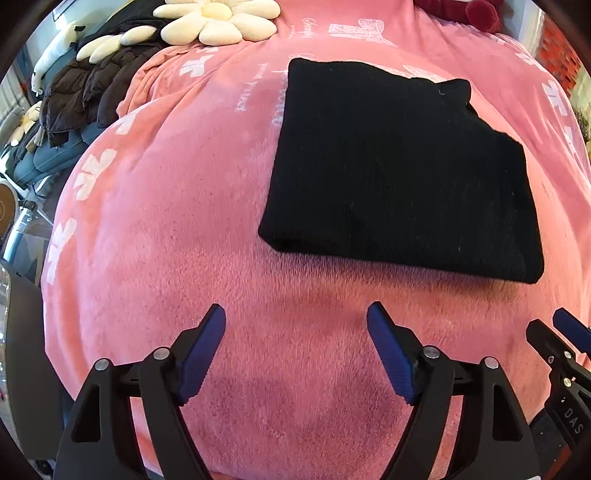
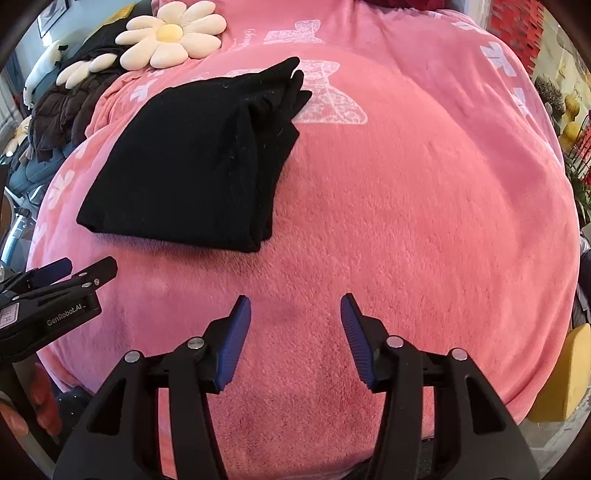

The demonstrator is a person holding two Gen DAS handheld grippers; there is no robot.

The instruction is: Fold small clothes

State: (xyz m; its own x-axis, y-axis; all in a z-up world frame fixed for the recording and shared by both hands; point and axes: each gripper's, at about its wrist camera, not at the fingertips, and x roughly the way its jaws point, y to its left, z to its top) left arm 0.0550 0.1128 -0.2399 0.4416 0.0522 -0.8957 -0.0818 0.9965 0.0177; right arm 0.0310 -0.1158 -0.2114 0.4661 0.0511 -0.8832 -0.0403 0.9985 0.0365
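A black garment lies folded into a thick rectangle on the pink blanket. In the right wrist view the same black garment sits up and to the left, its layered fold edges facing right. My left gripper hovers over bare blanket below the garment, jaws wide apart, nothing between them. My right gripper is also open and empty, near the blanket's front, apart from the garment. The right gripper's tips show at the left view's right edge; the left gripper shows at the right view's left edge.
A flower-shaped cushion lies at the blanket's far left, beside a dark puffer jacket. The blanket's left edge drops off toward furniture and clutter. A yellow object stands at the right. A hand holds the left gripper's handle.
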